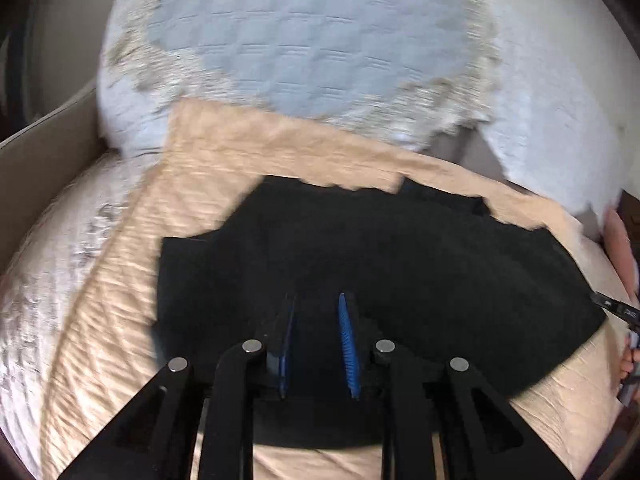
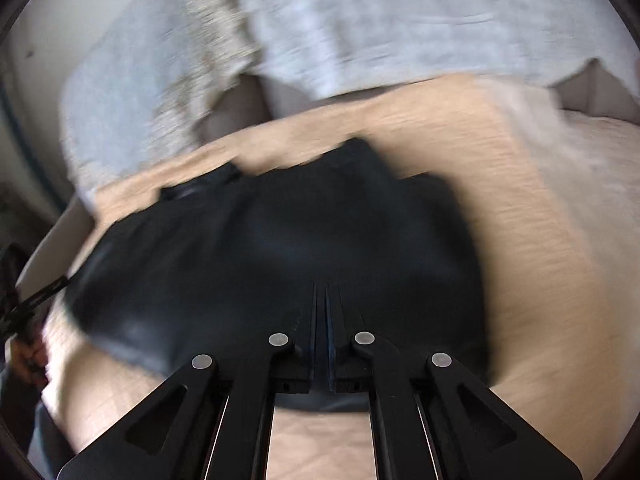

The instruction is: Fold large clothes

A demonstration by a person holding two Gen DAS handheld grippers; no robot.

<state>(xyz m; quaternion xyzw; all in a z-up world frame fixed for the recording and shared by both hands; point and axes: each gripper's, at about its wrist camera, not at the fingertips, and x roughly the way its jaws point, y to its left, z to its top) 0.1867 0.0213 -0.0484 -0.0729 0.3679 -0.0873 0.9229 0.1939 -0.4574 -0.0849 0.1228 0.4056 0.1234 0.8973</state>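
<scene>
A black garment (image 1: 360, 248) lies folded on a peach quilted bedspread (image 1: 120, 280); in the right wrist view the black garment (image 2: 260, 248) is blurred. My left gripper (image 1: 318, 300) hovers over the garment's near part, its blue pads (image 1: 348, 340) apart, with only cloth showing behind the gap. My right gripper (image 2: 322, 288) is over the garment's near edge, fingers almost together, and I see no cloth pinched between them. The right gripper's tip (image 1: 616, 308) also shows at the garment's right corner, and the left gripper's tip (image 2: 36, 300) at its left corner.
A pale blue quilted pillow (image 1: 304, 40) and a white pillow (image 1: 560, 120) stand behind the bedspread. A beige bed frame (image 1: 48, 152) runs along the left. A person's hand (image 1: 624, 248) shows at the right edge.
</scene>
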